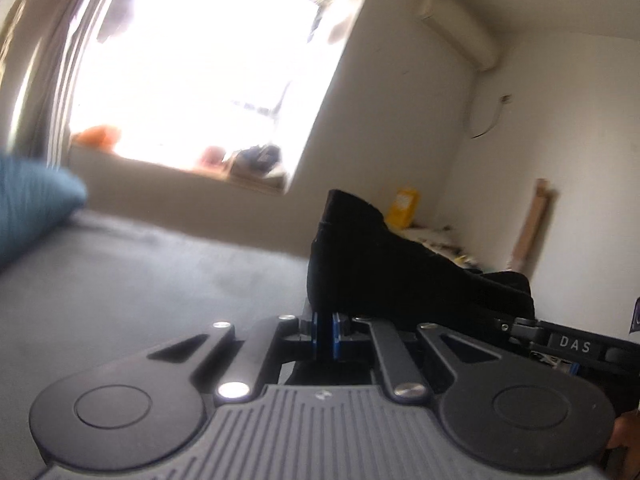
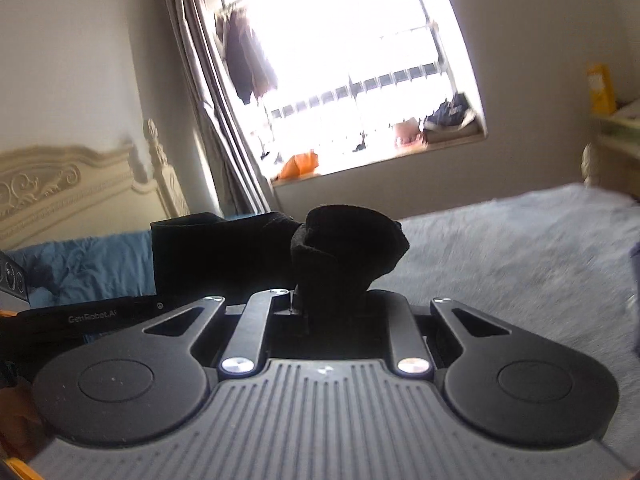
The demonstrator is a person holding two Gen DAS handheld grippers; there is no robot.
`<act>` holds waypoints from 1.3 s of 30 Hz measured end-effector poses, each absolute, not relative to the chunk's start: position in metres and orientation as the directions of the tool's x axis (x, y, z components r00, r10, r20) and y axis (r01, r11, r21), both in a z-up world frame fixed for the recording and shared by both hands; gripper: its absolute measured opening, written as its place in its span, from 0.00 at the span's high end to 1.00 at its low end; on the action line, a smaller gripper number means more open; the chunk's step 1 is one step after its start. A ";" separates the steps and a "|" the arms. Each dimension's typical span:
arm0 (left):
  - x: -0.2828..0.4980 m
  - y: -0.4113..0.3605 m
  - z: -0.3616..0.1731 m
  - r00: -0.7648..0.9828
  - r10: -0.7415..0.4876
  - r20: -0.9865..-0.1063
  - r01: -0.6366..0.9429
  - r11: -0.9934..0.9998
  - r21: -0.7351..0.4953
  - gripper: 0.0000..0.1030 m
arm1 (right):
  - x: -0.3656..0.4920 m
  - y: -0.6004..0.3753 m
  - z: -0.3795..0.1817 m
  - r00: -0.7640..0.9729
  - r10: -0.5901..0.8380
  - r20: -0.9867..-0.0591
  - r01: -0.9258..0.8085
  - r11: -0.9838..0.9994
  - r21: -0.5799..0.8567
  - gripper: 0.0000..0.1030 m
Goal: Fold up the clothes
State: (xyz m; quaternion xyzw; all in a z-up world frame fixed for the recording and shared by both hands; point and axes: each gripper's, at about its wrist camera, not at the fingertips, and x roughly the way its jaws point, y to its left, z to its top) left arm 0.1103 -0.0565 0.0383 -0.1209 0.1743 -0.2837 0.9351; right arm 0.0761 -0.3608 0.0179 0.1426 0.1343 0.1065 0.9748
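Both claws pinch black garment above grey bed; window behind.

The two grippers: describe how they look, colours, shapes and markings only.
Both are matte black. Each wrist view shows a ribbed grey plate flanked by two round black discs, with slotted link arms on silver screws. The left gripper has blue finger pads. The right gripper seen from the left view reads "DAS"; the left, seen from the right view, reads "GenRobot.AI".

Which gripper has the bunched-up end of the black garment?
The right gripper: the black garment wads up in a rounded lump there, while at the left gripper it stands as a flat edge.
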 end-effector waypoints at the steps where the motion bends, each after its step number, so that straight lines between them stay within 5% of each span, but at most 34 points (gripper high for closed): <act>1: 0.099 -0.057 0.045 0.775 -0.586 -0.238 0.506 0.800 -0.323 0.93 | 0.060 -0.363 0.025 0.948 0.233 -0.217 -0.161 0.939 0.304 0.87; 13: -0.040 -0.090 0.087 0.588 -0.804 -0.088 0.748 0.582 -0.320 0.93 | -0.138 -0.375 0.077 0.998 -0.028 -0.061 0.042 0.969 0.243 0.87; 28: -0.126 -0.268 0.064 0.176 -0.978 -0.114 0.907 0.206 -0.367 0.93 | -0.322 -0.466 0.063 0.893 -0.451 -0.001 0.440 0.872 0.215 0.87; 39: -0.105 -0.394 0.056 0.096 -0.988 -0.124 0.886 0.141 -0.441 0.93 | -0.295 -0.589 0.078 0.859 -0.512 -0.022 0.505 0.839 0.201 0.87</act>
